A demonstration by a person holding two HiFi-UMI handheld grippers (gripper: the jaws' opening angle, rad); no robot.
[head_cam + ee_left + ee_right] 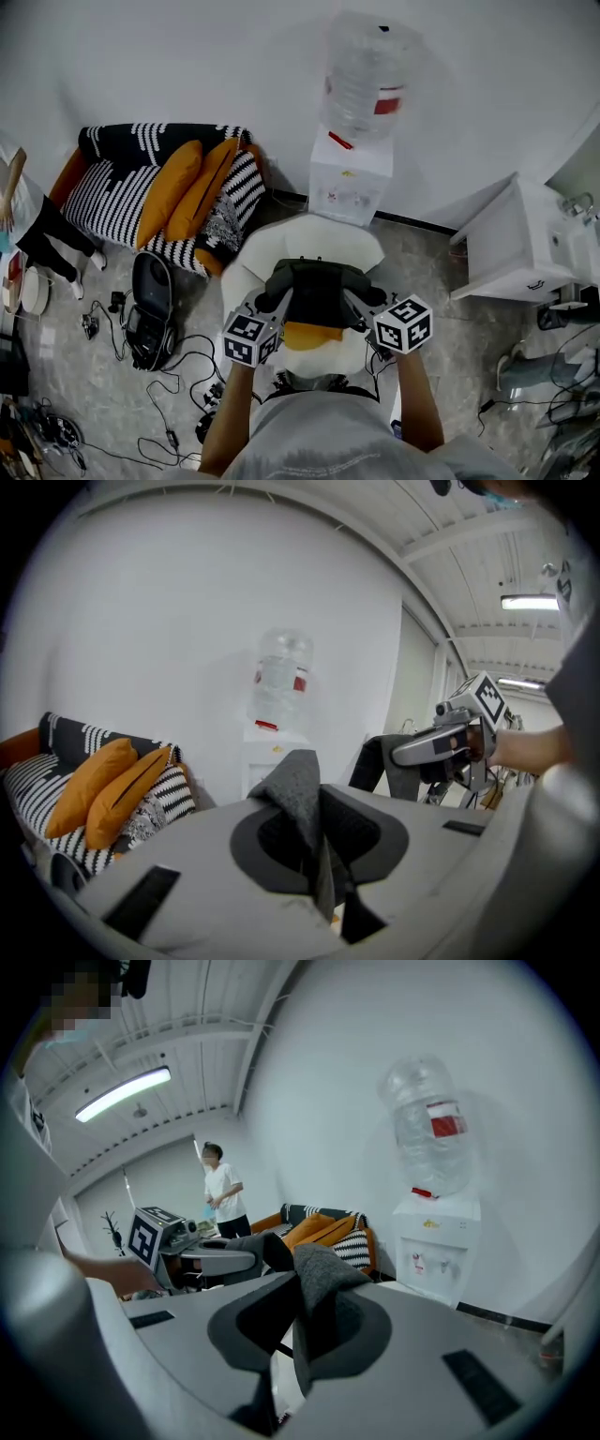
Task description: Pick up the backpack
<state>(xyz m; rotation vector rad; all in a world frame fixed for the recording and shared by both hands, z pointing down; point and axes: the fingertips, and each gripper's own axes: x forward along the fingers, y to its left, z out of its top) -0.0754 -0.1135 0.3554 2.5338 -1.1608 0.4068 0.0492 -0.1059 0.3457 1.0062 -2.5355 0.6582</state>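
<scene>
The dark backpack (pixel 316 291) hangs in front of me over a white round seat (pixel 309 240), held by its two straps. My left gripper (pixel 275 303) is shut on the left strap (pixel 298 794), a grey padded band that bunches up between its jaws. My right gripper (pixel 359 302) is shut on the right strap (pixel 319 1288) in the same way. In the left gripper view the right gripper (pixel 441 746) shows across the bag; in the right gripper view the left gripper (pixel 202 1258) shows. An orange cushion (pixel 309 335) lies beneath the bag.
A water dispenser (pixel 352 178) with a large bottle stands against the wall behind the seat. A striped sofa (pixel 112 187) with orange cushions sits left, a white cabinet (pixel 516 246) right. A black case (pixel 150 305) and cables (pixel 187 375) lie on the floor. A person (pixel 223 1190) stands by the sofa.
</scene>
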